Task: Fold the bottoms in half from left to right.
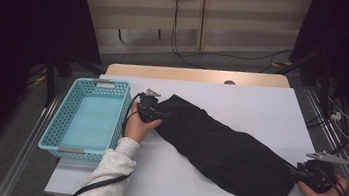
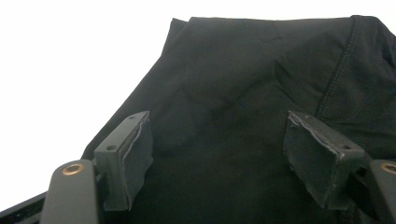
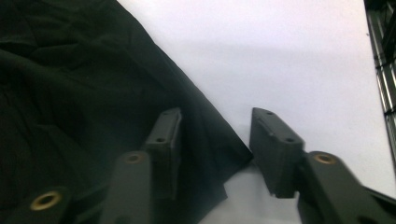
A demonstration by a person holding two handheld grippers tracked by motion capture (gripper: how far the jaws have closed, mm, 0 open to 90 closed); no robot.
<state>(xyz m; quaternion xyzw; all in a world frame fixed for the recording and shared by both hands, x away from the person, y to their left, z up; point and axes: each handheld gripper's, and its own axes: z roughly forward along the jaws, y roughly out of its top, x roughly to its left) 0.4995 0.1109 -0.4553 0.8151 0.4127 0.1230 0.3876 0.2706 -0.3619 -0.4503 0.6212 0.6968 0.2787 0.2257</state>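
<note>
— Left gripper (image 1: 156,112)? 
— At the upper-left end of the black garment (image 1: 226,150), held from below by a hand in a grey sleeve; jaws spread wide over the cloth, pads clear of it.

— Right gripper (image 1: 299,175)? 
— At the garment's lower-right corner, low over the white table (image 1: 262,104); jaws apart, cloth edge between, not pinched.

— Hard to tell? 
— Garment type; black folds blur together. Turquoise basket (image 1: 60,129) just left of the left gripper.

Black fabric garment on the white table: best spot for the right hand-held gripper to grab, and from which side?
Take the black fabric garment at its near-right corner, coming in low from the table's right edge. That corner lies flat as a thin, free edge on the white table, and the open right hand-held gripper already straddles it, so the pads can likely pinch it without bunching.
</note>
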